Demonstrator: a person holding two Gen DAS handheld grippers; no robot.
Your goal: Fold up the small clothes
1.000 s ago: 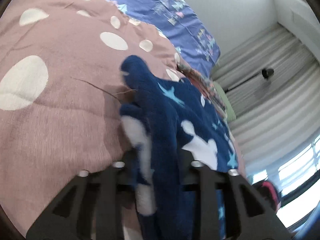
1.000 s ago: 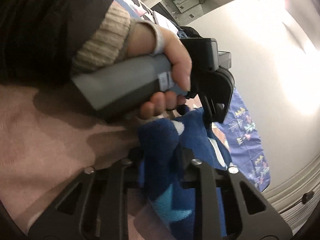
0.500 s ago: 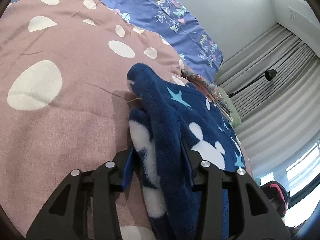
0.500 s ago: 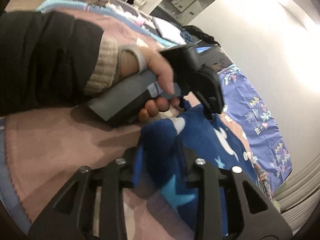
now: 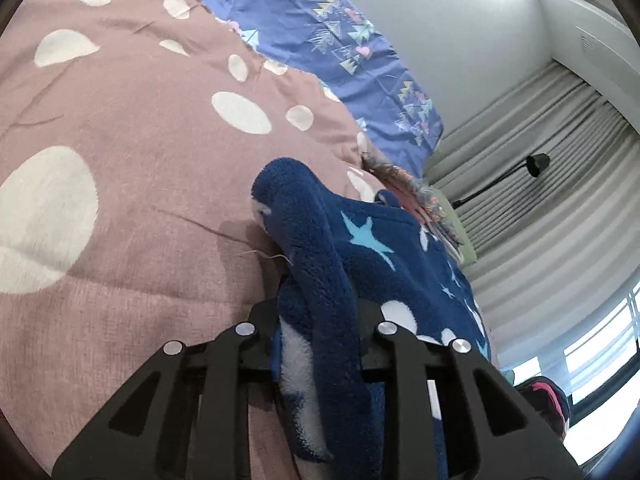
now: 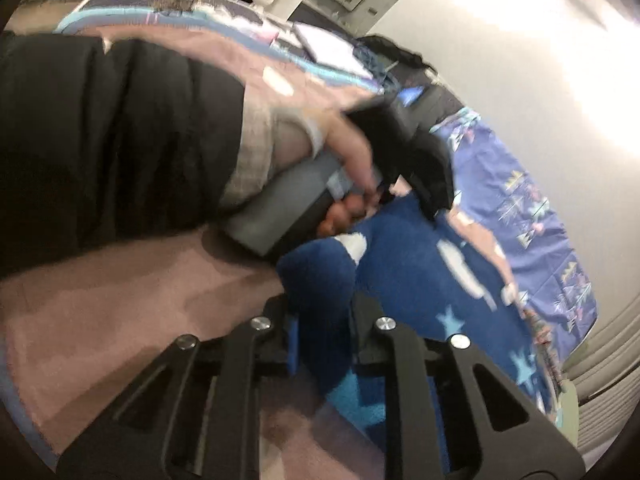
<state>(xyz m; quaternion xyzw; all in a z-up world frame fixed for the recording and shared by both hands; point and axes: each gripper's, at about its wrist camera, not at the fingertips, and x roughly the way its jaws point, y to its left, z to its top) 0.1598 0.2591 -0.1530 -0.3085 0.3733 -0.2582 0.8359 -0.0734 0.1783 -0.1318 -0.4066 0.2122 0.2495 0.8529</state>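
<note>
On the left, the pink bedspread with white spots (image 5: 132,184) carries the dark blue fleece garment with pale stars (image 5: 384,264), which lies on the bed to the right of centre. The left gripper (image 5: 316,316) is closing its fingers on a thick bunched fold at the near edge; the right gripper (image 6: 320,312) is closing likewise on another near fold. The fleece looks soft, light and limp, best pinched at edges or corners; no containers appear.
</note>
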